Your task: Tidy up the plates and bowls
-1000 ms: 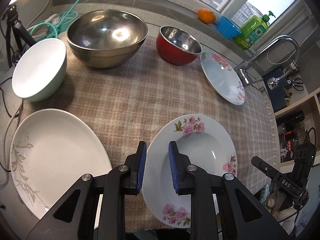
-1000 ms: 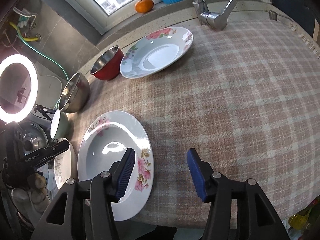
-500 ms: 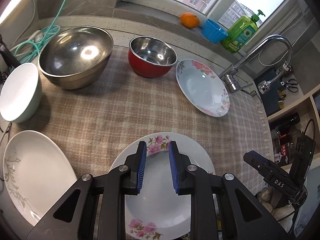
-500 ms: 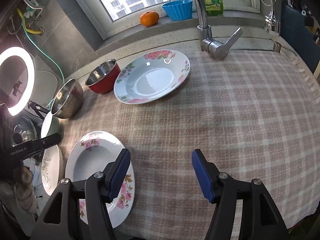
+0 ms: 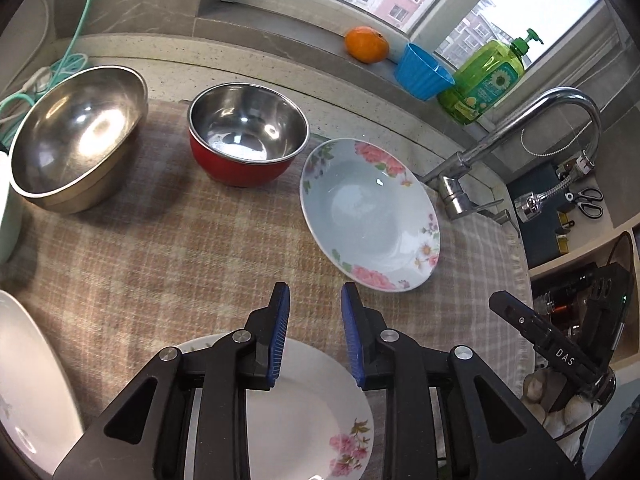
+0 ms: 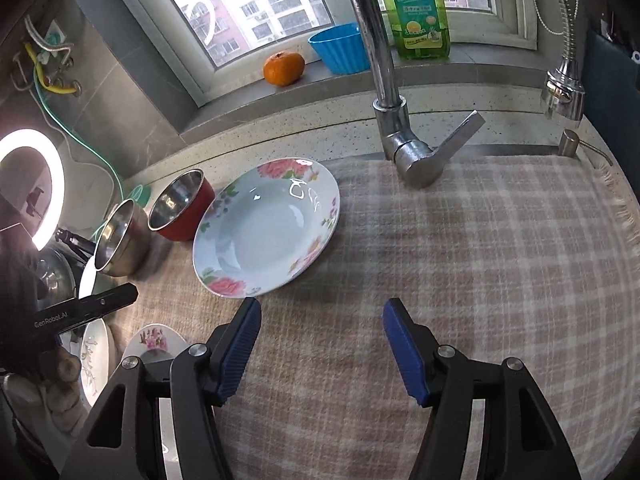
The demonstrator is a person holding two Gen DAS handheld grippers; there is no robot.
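Observation:
A deep floral plate lies on the checked cloth near the tap. My left gripper hovers just short of its near rim with its jaws opening and nothing between them. Under that gripper lies a second floral plate. My right gripper hangs open over bare cloth, its left finger close to the far plate's near rim. To the left stand a red bowl and a large steel bowl. A white leaf-patterned plate sits at the far left.
A chrome tap rises behind the cloth. On the windowsill stand an orange, a blue cup and a green soap bottle. A pale green bowl and a ring light are at the left.
Both grippers have moved forward across the cloth toward the far floral plate. The near floral plate now lies under the left gripper, whose jaws stand a little wider.

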